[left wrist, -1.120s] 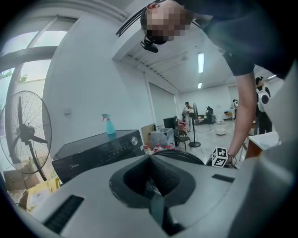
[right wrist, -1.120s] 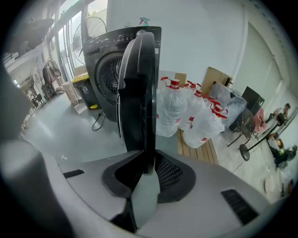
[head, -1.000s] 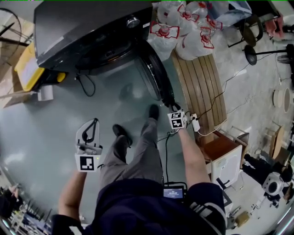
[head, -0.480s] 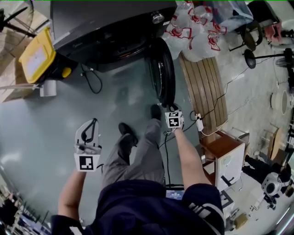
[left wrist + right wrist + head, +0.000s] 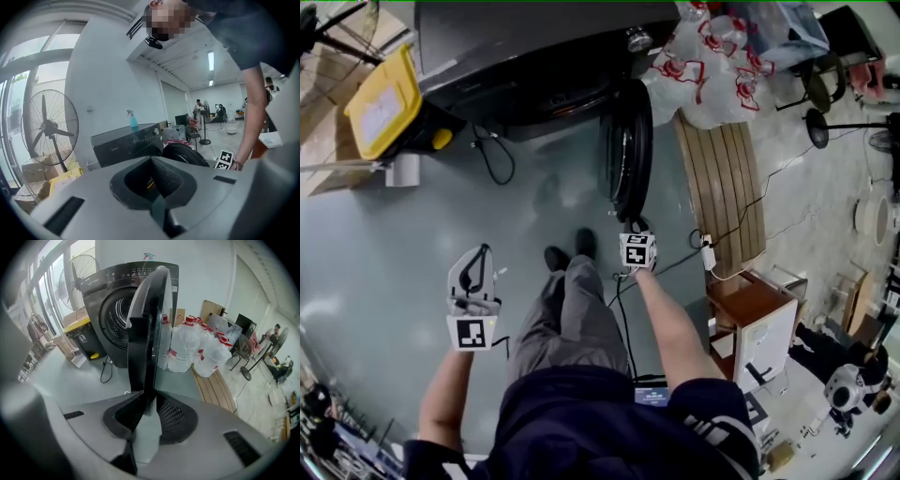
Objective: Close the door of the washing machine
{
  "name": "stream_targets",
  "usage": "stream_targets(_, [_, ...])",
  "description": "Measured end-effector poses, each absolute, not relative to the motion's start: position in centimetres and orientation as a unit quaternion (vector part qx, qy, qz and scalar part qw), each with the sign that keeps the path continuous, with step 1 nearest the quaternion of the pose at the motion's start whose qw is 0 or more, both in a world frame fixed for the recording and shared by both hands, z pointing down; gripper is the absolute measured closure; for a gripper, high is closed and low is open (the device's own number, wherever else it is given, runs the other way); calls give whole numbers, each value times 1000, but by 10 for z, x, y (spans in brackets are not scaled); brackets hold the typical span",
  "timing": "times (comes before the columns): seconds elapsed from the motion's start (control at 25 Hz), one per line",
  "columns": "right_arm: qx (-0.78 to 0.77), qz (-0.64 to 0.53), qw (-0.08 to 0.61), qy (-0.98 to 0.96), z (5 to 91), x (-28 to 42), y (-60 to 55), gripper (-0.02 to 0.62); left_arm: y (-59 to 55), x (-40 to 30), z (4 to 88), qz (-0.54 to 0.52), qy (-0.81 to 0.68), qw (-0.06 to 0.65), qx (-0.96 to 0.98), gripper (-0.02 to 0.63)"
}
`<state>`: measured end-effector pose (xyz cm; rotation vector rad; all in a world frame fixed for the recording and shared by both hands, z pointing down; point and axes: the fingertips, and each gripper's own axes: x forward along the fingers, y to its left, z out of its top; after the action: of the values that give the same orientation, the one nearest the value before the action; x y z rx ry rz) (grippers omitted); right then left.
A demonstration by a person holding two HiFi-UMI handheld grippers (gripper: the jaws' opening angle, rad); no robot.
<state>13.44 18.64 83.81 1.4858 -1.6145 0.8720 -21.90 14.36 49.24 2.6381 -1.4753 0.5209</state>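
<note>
Grey trousers and dark shoes of the person fill the near foreground of the head view, above a pale grey-green floor. At the left, the left gripper is held over bare floor, well apart from everything else; in its own view its jaws meet with nothing between them. At the right, the right gripper reaches the free edge of the door. In the right gripper view the door's edge stands upright between the jaws of this gripper, which have just been opening. The jaws sit narrowly round the edge, one pad against it and a thin sliver of floor showing at the other, so the hold looks loose rather than clamped. The door is open, swung out from the black washing machine and seen almost edge-on, with the drum opening exposed to its left. Just right of the door lies a slatted wooden pallet, and clear water bottles with red labels are stacked at its far end. Left of the machine stands a yellow-lidded bin. In the left gripper view a blue spray bottle stands on top of the machine, and a large pedestal fan stands by the windows.
</note>
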Motion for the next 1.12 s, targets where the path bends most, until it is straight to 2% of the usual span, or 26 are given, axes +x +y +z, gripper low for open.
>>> stream_targets(0.56, [570, 355, 374, -639, 847, 90, 179, 486, 127, -210, 488, 169, -505, 30, 846, 583])
stream_targets(0.72, [576, 367, 364, -633, 845, 58, 171, 480, 125, -234, 491, 175, -497, 27, 850, 583])
stream_targets(0.84, [586, 373, 358, -624, 844, 35, 162, 479, 125, -256, 495, 217, -461, 0, 860, 583])
stream_targets(0.96, [600, 376, 351, -613, 847, 8, 151, 476, 119, -288, 497, 185, -475, 29, 860, 583])
stream_targets(1.12, [613, 384, 341, -600, 849, -30, 134, 470, 113, -330, 504, 210, -452, 20, 867, 583])
